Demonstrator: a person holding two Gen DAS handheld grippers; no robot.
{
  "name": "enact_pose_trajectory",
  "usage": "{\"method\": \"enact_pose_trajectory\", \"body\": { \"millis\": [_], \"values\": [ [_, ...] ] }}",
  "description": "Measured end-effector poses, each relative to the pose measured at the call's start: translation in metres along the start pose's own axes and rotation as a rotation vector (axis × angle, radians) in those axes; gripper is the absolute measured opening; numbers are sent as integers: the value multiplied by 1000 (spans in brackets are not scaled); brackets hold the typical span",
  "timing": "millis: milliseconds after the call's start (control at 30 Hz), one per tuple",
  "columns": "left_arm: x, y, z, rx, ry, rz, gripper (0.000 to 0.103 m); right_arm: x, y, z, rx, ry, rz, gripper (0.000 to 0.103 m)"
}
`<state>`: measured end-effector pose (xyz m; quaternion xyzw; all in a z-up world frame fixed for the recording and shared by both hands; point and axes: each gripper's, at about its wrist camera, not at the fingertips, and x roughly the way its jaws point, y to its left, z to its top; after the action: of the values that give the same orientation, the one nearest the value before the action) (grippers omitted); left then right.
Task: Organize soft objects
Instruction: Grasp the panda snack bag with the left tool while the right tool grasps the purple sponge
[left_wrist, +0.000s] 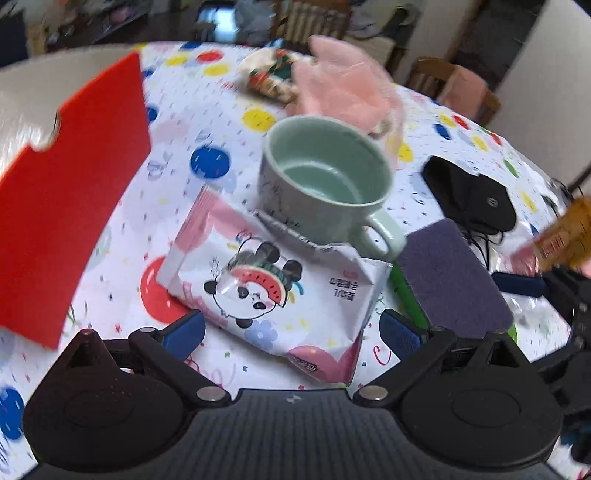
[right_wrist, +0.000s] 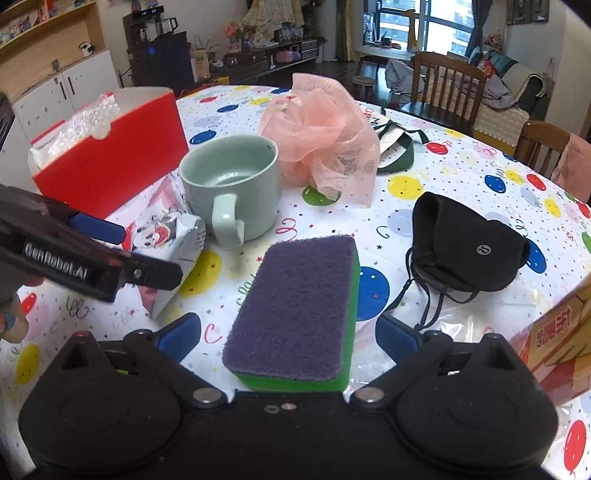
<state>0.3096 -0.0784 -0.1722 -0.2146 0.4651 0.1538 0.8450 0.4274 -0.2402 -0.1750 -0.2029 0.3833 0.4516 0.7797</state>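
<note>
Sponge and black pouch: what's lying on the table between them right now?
Only bare balloon-print tablecloth and the pouch's loose black drawstring. The right wrist view shows the sponge and the black pouch clearly apart, nothing else between.

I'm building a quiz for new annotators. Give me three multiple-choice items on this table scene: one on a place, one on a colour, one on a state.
1. Where does the sponge lie?
A. between the right tool's open fingers
B. inside the red box
C. under the mug

2. What colour is the mesh bath pouf?
A. blue
B. pink
C. yellow

3. What state is the mug in?
A. tipped on its side
B. upside down
C. upright and empty

Answers:
1 A, the sponge sits on the tablecloth in front of the right tool, between its blue pads.
2 B, the netting is plainly pale pink.
3 C, its opening faces up and the bare bottom shows.
</note>
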Motion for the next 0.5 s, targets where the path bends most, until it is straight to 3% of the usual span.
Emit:
{"method": "enact_pose_trajectory", "body": {
  "millis": [300, 500],
  "values": [
    [17, -4, 6, -83, 36, 51, 101, 18, -1, 6, 5, 17, -23, 97],
    [18, -1, 6, -94, 25, 68, 98, 27, 3, 9, 1, 23, -59, 88]
  ]
}}
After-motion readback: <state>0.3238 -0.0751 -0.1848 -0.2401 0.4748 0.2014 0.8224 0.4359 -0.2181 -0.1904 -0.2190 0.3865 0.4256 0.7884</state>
